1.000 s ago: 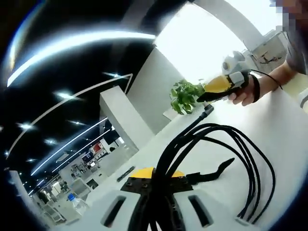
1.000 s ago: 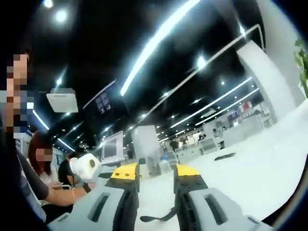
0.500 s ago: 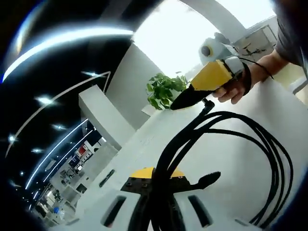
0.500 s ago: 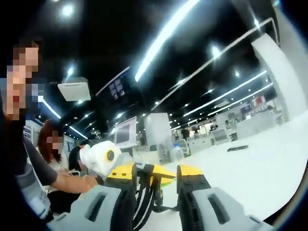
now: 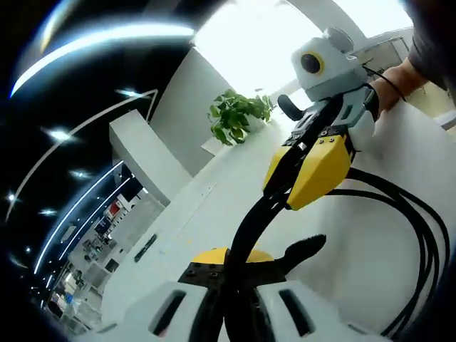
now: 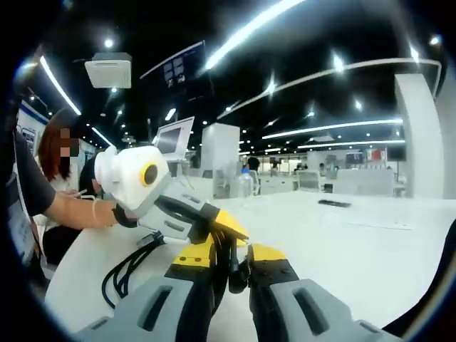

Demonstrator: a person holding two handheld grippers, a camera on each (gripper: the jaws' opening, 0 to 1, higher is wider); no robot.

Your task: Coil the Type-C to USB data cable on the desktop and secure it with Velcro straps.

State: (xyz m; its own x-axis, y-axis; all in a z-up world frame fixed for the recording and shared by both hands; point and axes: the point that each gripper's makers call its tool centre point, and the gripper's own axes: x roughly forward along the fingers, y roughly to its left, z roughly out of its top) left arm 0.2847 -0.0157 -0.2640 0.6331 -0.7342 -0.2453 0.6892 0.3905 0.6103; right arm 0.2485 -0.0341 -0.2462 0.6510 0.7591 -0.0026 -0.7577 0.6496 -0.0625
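Left gripper view: my left hand-held gripper (image 5: 229,274), white-bodied with yellow-tipped black jaws, is pressed together on a bundle of strands of the black coiled data cable (image 5: 251,221). The strands rise straight out from between its jaws, then fan into loops that lie on the white tabletop (image 5: 214,214) to the right of this hand-held gripper. A short, flat black strap tail (image 5: 303,249) juts out just right of the jaws, beside the bundle. Ahead and above, my right hand-held gripper (image 5: 285,187) reaches in from the right, its yellow jaws straddling the same bundle a little farther along; a hand (image 5: 388,89) grips its handle. A green leafy potted plant (image 5: 239,117) stands beyond it at the far edge of the tabletop.

Right gripper view: the right hand-held gripper's own jaws stand nearly together with the black cable strands (image 6: 229,263) pinched between them. The left hand-held gripper (image 6: 235,235) enters from the left, tips meeting this gripper's tips on the cable. The loops (image 6: 125,274) trail down to the left onto the tabletop (image 6: 356,249). A small dark flat object (image 6: 333,204) lies well apart, far ahead to the right. I see no container.
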